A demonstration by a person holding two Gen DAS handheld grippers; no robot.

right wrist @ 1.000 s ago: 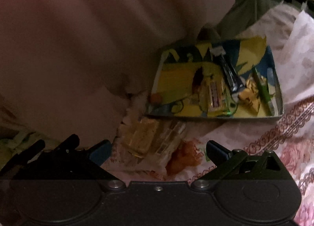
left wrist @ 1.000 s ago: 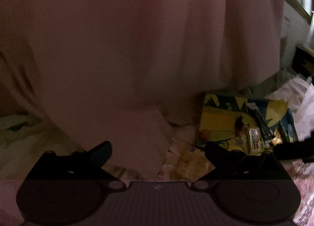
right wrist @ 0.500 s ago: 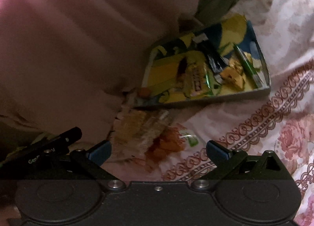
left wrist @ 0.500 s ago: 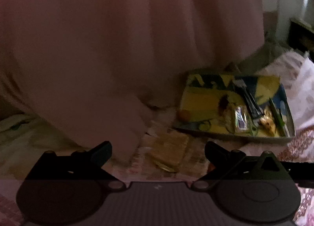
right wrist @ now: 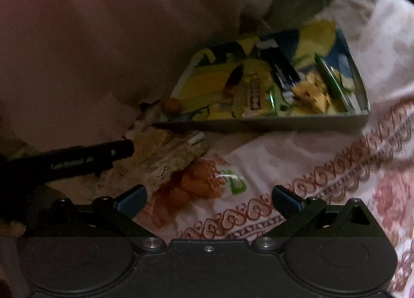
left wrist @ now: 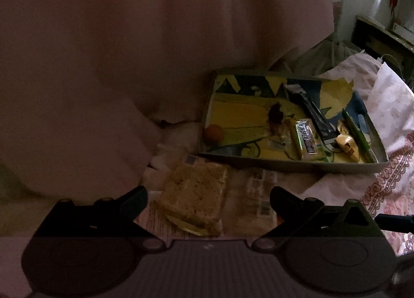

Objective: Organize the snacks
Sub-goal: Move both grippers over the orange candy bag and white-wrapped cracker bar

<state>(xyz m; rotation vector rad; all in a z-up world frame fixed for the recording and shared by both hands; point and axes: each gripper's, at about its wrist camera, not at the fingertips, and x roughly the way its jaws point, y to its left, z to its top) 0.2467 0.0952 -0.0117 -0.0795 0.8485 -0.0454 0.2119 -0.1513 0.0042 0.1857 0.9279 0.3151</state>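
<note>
Fingers on both my grippers, left (left wrist: 208,196) and right (right wrist: 208,194), are spread apart and empty, and over the last second I've closed in on the cake pack (left wrist: 194,194) lying on the bed just short of the tray (left wrist: 292,166), so a pickup looks next.

Both grippers have been brought nearer the bedspread (right wrist: 297,153). The cake packet (left wrist: 194,194) is now framed between the left gripper (left wrist: 208,198) fingers, the orange snack bag (right wrist: 191,189) sits beside the right gripper (right wrist: 208,197), and the tray (left wrist: 292,166) appears closer.
</note>
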